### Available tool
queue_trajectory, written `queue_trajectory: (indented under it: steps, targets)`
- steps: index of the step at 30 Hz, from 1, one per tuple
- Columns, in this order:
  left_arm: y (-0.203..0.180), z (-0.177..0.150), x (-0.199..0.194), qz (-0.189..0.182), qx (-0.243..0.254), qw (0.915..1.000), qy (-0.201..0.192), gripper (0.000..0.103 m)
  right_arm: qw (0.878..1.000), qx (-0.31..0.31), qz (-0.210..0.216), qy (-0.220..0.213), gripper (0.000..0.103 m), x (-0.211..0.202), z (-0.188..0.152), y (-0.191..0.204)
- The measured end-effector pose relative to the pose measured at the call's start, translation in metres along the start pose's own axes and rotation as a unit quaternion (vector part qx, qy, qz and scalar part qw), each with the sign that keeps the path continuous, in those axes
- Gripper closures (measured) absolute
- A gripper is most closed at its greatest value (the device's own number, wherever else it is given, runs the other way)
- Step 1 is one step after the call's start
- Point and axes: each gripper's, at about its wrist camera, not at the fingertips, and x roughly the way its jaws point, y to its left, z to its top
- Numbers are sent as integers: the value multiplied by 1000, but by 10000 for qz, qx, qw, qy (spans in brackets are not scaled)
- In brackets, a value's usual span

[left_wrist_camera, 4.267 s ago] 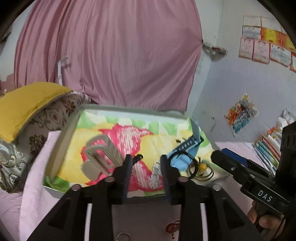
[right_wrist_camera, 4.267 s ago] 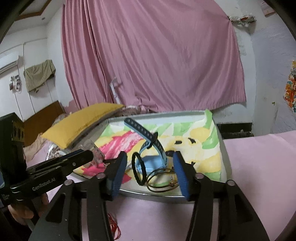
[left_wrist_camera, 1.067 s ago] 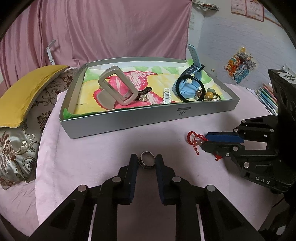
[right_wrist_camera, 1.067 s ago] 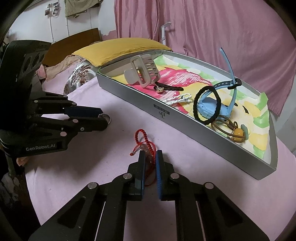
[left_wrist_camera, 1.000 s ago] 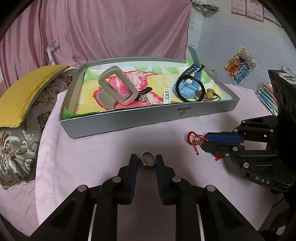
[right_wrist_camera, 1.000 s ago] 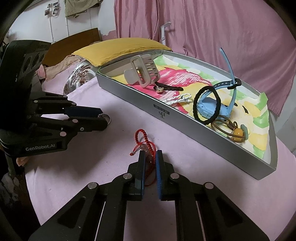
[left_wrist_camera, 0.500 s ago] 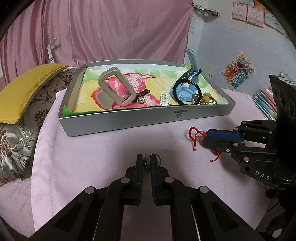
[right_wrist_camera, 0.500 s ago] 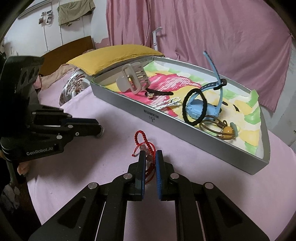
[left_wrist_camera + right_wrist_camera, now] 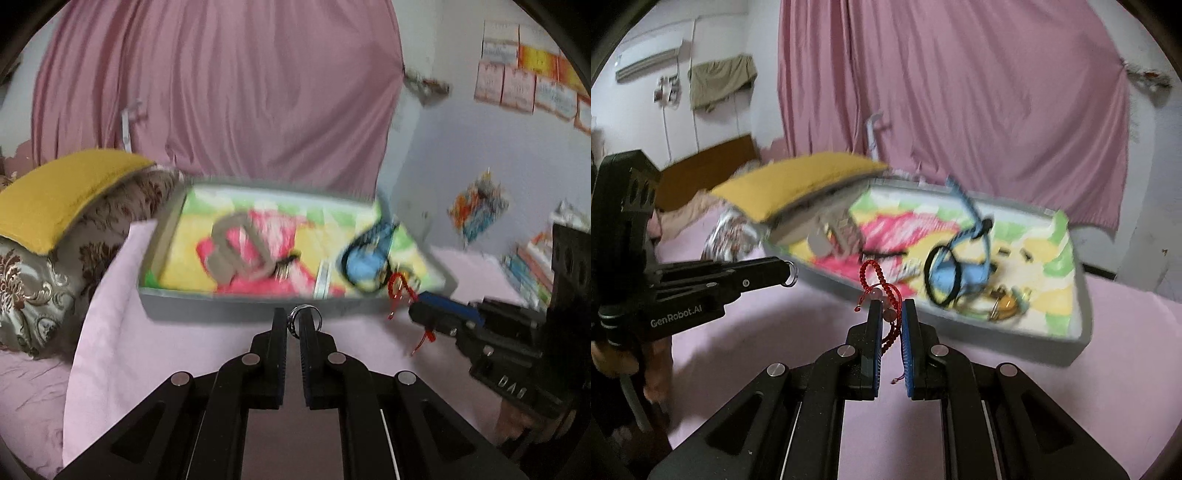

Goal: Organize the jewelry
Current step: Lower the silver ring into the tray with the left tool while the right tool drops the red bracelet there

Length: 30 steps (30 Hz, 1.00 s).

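Currently your left gripper (image 9: pixel 292 325) pinches the ring (image 9: pixel 305 320), your right gripper (image 9: pixel 889 314) clamps the bracelet (image 9: pixel 882 291); next, carry both over the tray (image 9: pixel 221 301) and release.

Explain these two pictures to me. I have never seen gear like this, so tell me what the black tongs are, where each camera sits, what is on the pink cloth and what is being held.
There is no robot here. A person holds a two-finger gripper tool in each hand, and each tool carries a wide-angle camera that looks forward along its fingers. So each picture shows its own black fingers at the bottom and the other tool off to one side.

In the left wrist view, the left gripper is shut on a small metal ring. In the right wrist view, the right gripper is shut on a red cord bracelet.

Ahead of both, on the pink cloth, lies a grey tray with a bright lining. It holds a beige hair clip, a blue watch and other small pieces too blurred to name.
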Motion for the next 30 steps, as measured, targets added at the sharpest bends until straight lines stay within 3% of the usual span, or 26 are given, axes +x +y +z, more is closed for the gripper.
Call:
queue_trajectory:
  steps: [8, 14, 21, 30]
  targets:
    - [-21, 17, -3, 26, 20, 9951, -988, 97, 9936, 33, -365, -1068, 94, -26, 15, -5]
    - [-28, 28, -4, -31, -58, 9887, -1495, 97, 9862, -14, -583, -1550, 94, -42, 23, -6]
    - [-31, 36, 6, 11, -93, 9861, -1658, 97, 9816, 51, -777, -1743, 94, -41, 30, -11]
    - [-39, 37, 25, 84, 18, 9880, -1542, 97, 9829, 293, -981, -1531, 94, -23, 33, -26]
